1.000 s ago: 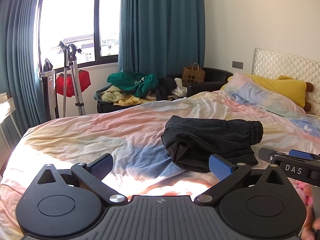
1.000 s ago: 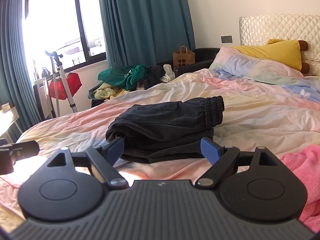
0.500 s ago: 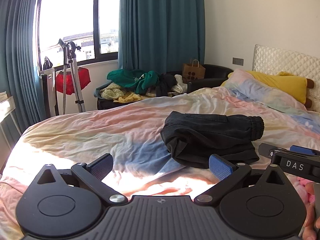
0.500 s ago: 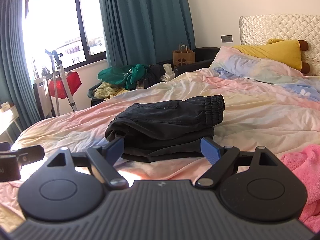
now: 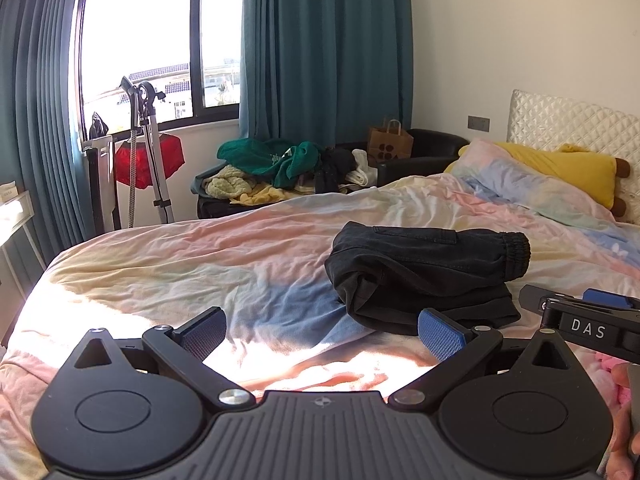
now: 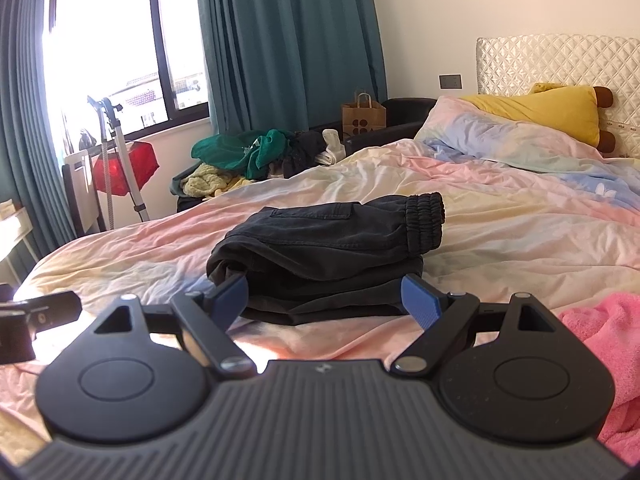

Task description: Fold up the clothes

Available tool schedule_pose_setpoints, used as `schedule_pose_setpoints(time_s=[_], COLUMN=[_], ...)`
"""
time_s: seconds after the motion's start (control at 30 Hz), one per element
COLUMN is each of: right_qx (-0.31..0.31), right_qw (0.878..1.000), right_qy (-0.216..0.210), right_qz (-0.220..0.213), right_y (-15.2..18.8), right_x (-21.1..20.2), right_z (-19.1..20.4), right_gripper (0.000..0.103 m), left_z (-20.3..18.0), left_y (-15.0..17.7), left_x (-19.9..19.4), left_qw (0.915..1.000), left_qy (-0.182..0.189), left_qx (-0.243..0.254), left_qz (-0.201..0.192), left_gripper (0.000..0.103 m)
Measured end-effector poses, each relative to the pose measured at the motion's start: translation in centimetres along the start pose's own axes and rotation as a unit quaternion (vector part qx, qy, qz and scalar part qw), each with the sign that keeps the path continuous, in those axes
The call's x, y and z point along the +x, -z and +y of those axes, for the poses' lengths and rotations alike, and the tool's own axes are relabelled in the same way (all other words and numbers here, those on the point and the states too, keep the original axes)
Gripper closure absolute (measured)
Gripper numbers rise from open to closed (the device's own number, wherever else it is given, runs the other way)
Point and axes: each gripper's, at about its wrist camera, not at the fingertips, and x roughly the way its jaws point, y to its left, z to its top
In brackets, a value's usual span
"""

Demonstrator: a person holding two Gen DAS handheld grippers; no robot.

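Both our left tool (image 5: 322, 334) and right tool (image 6: 322, 296) gape wide, empty; the black trousers (image 6: 328, 240) lie folded, so we reach right for the pink garment (image 6: 600, 332) next.

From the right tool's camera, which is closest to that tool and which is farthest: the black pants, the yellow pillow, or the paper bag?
From the right tool:
1. Black pants, folded on the bed just ahead of it.
2. Yellow pillow, up at the headboard, to the right.
3. Paper bag, past the bed's far side, by the curtain.
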Motion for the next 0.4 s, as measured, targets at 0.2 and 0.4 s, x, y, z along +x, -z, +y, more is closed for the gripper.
schedule_pose_setpoints(time_s=[0.2, 0.4], right_qx=[0.004, 0.003], right_qw=[1.000, 1.000], right_qy=[0.000, 0.000], right_qz=[-0.005, -0.006], right_y=[-0.02, 0.03], right_x=[-0.22, -0.32], right_z=[-0.26, -0.29], right_gripper=[0.018, 0.018], left_z=[0.08, 0.01], left_y=[0.07, 0.12], left_x=[-0.31, -0.64], left_qw=[1.0000, 1.0000], left_qy=[0.000, -0.002], left_qx=[-0.003, -0.002], left_qz=[0.000, -0.001], left_gripper=[0.000, 0.000])
